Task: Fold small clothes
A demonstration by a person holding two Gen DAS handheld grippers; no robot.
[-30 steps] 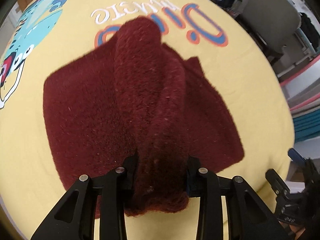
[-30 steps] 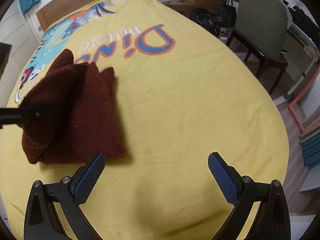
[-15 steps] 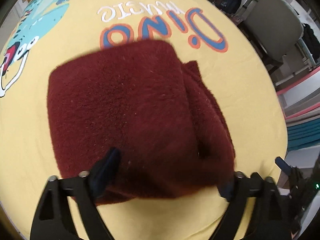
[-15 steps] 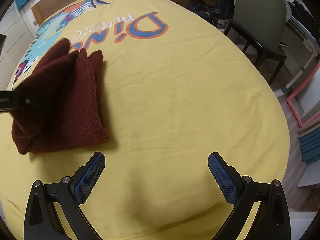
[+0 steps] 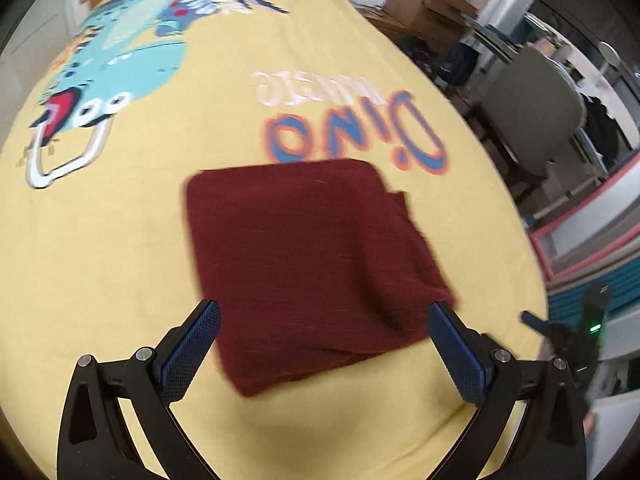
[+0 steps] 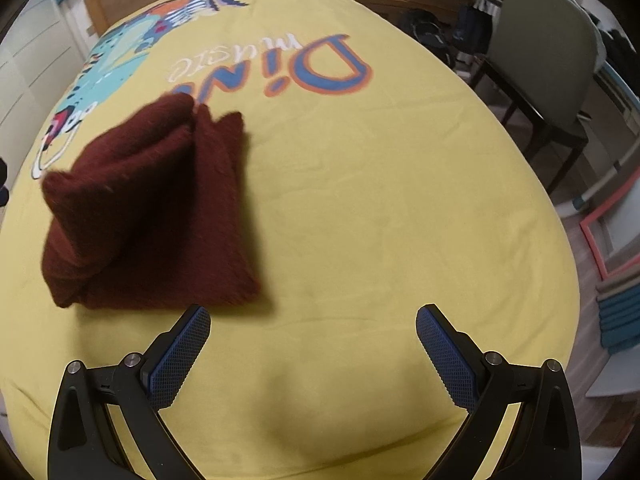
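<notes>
A dark red fleecy garment (image 5: 312, 264) lies folded into a thick square on the yellow bed cover (image 5: 132, 240). My left gripper (image 5: 324, 344) is open and empty, its blue-padded fingers either side of the garment's near edge, a little above it. In the right wrist view the same garment (image 6: 152, 216) sits to the left, its folded layers puffed up. My right gripper (image 6: 312, 344) is open and empty over bare cover, to the right of the garment's near corner.
The cover carries a "Dino" print (image 6: 304, 68) and a cartoon dinosaur (image 5: 112, 64). A grey chair (image 6: 548, 60) stands off the bed's right side. Bags and boxes (image 5: 432, 0) sit on the floor beyond. The bed's right edge curves down near folded teal cloths (image 6: 620, 312).
My left gripper opened and let go of the red garment, then drew back and up. The lifted fold dropped flat onto the pile. My right gripper stayed open and shifted slightly.
</notes>
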